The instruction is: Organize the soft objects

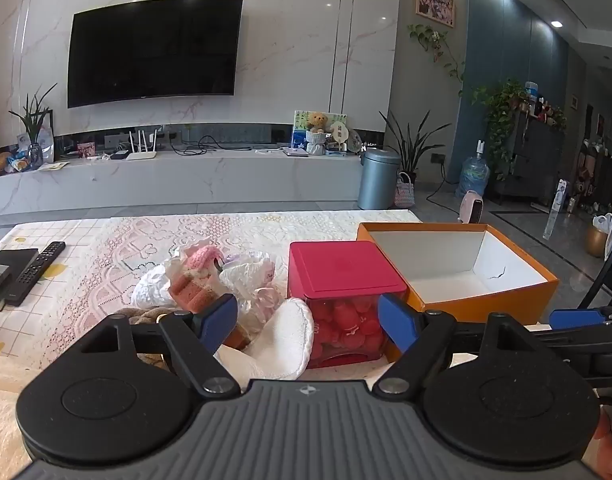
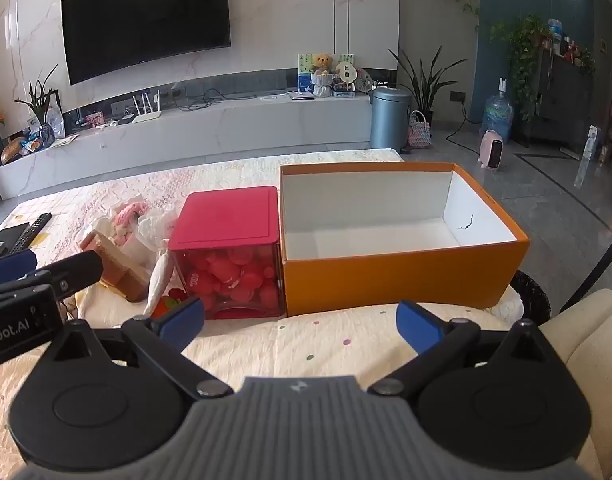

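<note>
Blue-padded fingers on both tools stand spread with nothing between them: we log the left gripper (image 1: 308, 322) released, low over the soft pile, and the right gripper (image 2: 302, 326) released, hovering above bare quilt in front of the boxes. We read this as the start of a pick, the left tool lined up on the nearest item.

Just past the left pads lies a white plush piece (image 1: 282, 338), touching the red-lidded clear container (image 1: 346, 300). Behind it sits the heap of soft objects (image 1: 210, 280): one pink knitted item, one peach-and-cream block, several crinkled white pieces; exact count cannot be told, as they overlap.

One red-lidded container, full of red rounded items, lid on. One orange cardboard box (image 2: 402, 276), open, with a white interior, directly beside the container and apparently touching it. We judge it the intended destination, placed within reach of both tools.

Further left on the quilted cover (image 2: 306, 344): one remote control (image 1: 36, 270).
</note>
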### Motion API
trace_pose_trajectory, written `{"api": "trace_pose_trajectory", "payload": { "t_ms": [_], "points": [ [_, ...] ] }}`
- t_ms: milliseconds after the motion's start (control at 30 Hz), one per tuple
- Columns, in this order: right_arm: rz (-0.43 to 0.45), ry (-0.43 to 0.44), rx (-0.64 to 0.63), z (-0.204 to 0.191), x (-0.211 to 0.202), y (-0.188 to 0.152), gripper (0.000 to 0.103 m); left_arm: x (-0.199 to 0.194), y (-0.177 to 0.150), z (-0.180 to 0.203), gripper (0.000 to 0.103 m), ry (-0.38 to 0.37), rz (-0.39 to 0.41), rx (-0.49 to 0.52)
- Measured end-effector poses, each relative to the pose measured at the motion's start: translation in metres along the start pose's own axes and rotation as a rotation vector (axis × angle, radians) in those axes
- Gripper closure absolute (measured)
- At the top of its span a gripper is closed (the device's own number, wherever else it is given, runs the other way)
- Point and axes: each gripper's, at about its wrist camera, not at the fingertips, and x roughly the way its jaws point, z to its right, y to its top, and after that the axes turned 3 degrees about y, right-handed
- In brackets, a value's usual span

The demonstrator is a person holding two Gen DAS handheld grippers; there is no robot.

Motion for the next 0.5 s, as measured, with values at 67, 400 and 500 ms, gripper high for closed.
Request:
{"api": "trace_pose_trajectory", "payload": {
  "t_ms": [67, 400, 500],
  "points": [
    [0.0, 0.001, 0.001, 0.0, 0.0001, -0.0001, 0.003, 0.0003, 0.0, -0.0003, 0.009, -0.002, -0.002, -0.001],
    [0.002, -0.001, -0.002, -0.001, -0.0013, -0.0009, 0.003, 0.0006, -0.0002, 0.0005, 0.009, 0.002, -0.007, -0.001],
    [0.005, -0.001, -0.002, -0.0018, -0.0038, -0.0024, 0.003, 0.0006, -0.0004, -0.0013, 0.009, 0.002, -0.01, -0.005]
  ]
}}
